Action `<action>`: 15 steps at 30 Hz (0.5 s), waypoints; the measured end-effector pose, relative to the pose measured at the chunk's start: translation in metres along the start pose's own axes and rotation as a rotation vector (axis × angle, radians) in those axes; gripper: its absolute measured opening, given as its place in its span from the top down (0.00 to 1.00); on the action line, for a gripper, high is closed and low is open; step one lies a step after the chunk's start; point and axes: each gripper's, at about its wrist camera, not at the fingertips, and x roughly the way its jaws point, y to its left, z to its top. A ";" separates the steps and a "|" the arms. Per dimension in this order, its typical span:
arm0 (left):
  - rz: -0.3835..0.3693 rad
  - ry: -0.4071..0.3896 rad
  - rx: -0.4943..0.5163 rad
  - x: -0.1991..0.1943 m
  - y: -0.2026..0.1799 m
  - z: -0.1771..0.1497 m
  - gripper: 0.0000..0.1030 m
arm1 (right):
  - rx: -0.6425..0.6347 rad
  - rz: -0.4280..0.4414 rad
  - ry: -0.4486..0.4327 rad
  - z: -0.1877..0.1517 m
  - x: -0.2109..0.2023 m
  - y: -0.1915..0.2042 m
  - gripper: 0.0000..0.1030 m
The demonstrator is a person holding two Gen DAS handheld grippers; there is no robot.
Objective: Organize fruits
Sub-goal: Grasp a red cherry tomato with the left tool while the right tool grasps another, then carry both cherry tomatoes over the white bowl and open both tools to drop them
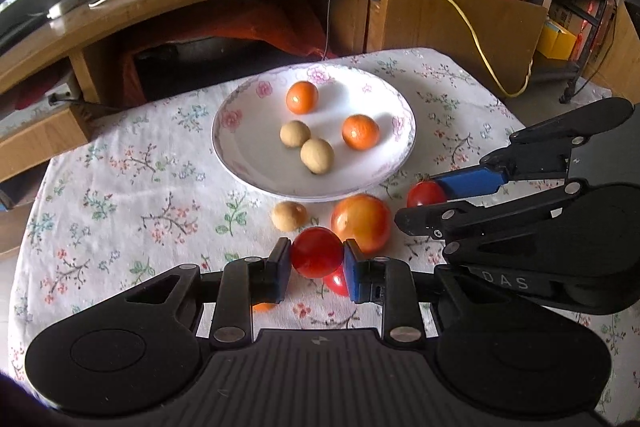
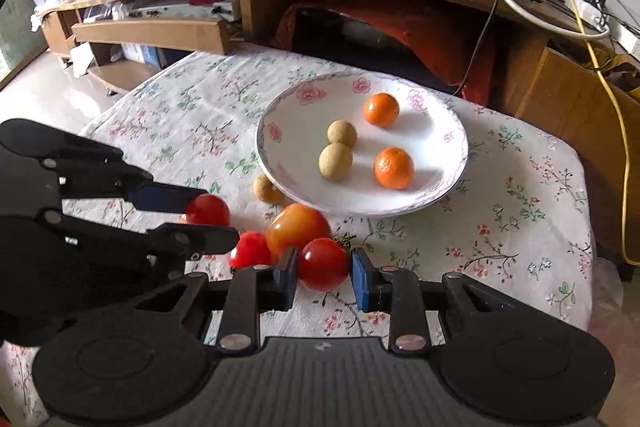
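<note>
Fruits lie in two groups on a cloth-covered bench (image 1: pixel 120 187): sorted ones in the plate (image 1: pixel 240 155), unsorted ones just before its near rim. The plate holds two oranges (image 1: pixel 302 97) and two tan longans (image 1: pixel 295 133), the longans touching each other, which suggests the plate is the collecting place. Outside it lie a third longan (image 1: pixel 289 215), a large orange-red tomato (image 1: pixel 361 223) and a small tomato (image 2: pixel 250 250) between the two tools. The left gripper (image 1: pixel 317 259) has its fingers clamped on a red cherry tomato (image 1: pixel 317 251), held at its widest part with a pad on each side; it appears raised off the cloth. The right gripper (image 2: pixel 323 269) is likewise clamped on another cherry tomato (image 2: pixel 323 264), which sits squarely between its blue pads (image 2: pixel 362 277), near the cloth. Both point downward toward the plate, so the likely next step is carrying each tomato over the rim.
</note>
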 end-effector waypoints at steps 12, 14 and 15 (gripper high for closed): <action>0.010 -0.005 0.007 -0.002 -0.001 0.006 0.67 | 0.019 -0.018 -0.014 0.006 -0.001 -0.003 0.72; 0.006 -0.008 0.009 -0.002 -0.001 0.007 0.67 | 0.022 -0.019 -0.016 0.006 -0.001 -0.004 0.72; 0.011 -0.011 0.012 -0.003 -0.001 0.008 0.67 | 0.023 -0.020 -0.017 0.007 -0.001 -0.004 0.72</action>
